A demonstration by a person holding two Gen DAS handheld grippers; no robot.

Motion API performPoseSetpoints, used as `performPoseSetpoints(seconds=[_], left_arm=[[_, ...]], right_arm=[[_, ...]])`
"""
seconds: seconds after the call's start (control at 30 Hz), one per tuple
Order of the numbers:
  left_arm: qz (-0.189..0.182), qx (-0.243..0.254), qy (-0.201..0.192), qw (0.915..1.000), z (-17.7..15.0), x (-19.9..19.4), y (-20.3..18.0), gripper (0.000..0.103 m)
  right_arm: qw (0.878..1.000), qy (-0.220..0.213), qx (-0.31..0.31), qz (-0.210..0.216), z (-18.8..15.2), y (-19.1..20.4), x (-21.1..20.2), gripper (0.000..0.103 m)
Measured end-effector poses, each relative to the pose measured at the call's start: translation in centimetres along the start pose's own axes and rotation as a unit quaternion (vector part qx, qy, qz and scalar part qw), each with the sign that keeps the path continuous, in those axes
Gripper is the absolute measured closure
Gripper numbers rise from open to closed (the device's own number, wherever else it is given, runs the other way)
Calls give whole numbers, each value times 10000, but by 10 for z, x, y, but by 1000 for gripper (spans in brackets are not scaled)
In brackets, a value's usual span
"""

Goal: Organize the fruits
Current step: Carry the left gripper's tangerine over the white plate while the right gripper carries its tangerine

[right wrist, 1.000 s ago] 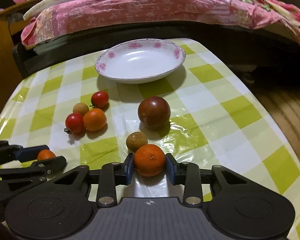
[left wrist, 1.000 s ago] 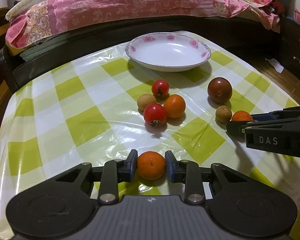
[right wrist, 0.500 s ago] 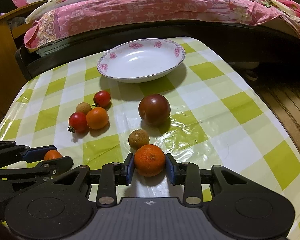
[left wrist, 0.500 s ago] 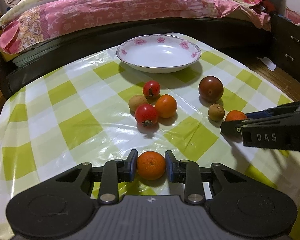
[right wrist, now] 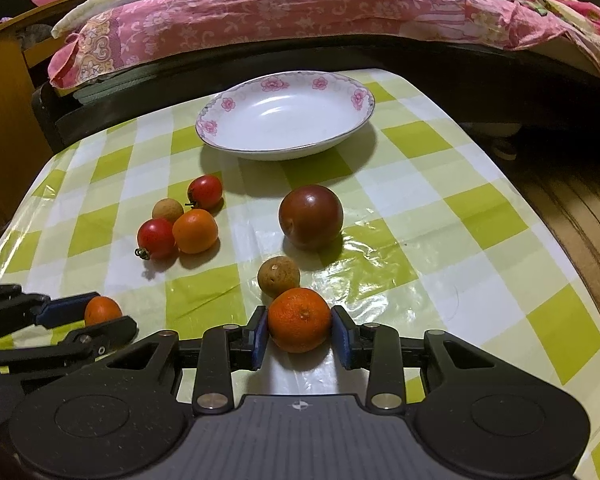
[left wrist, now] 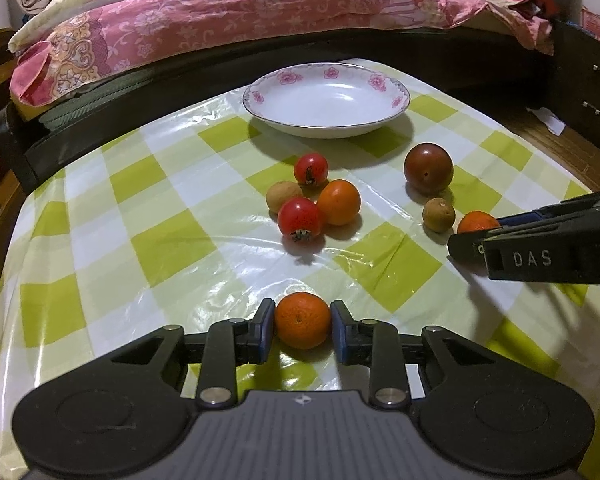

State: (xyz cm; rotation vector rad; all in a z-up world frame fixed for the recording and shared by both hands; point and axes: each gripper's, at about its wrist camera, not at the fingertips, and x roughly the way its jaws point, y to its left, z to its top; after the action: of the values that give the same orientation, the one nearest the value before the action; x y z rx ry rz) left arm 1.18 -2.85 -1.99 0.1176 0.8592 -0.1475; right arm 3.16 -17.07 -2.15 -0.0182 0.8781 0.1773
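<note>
My left gripper (left wrist: 302, 326) is shut on a small mandarin (left wrist: 302, 316), low over the green-checked cloth. My right gripper (right wrist: 299, 330) is shut on a second mandarin (right wrist: 299, 316), right beside a brown longan (right wrist: 279, 277). Each gripper also shows at the edge of the other's view, with its orange fruit between the fingers. A white flowered plate (left wrist: 326, 128) (right wrist: 284, 148) stands empty at the far side. Between it and the grippers lie two red tomatoes (left wrist: 310, 168) (left wrist: 300, 216), an orange fruit (left wrist: 338, 202), a pale longan (left wrist: 283, 197) and a dark round fruit (right wrist: 311, 216).
A bed with a pink quilt (left wrist: 240, 20) and dark frame runs behind the table (left wrist: 100, 240). Wooden floor (right wrist: 572, 208) drops away past the table's right edge. A dark drawer unit (left wrist: 592, 92) stands at the far right.
</note>
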Motion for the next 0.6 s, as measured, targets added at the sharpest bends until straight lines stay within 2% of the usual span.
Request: performPoseSetpoints(seconds=[0.1,0.6], left_arm=[[14,57,80,10000,5,1,-2,67],[-222,-123,-142,9996,49,-2,8,67]], right_arm=[[10000,51,31,4,1,-1,-1,74],[9996,35,109,247,18,7,-12,74]])
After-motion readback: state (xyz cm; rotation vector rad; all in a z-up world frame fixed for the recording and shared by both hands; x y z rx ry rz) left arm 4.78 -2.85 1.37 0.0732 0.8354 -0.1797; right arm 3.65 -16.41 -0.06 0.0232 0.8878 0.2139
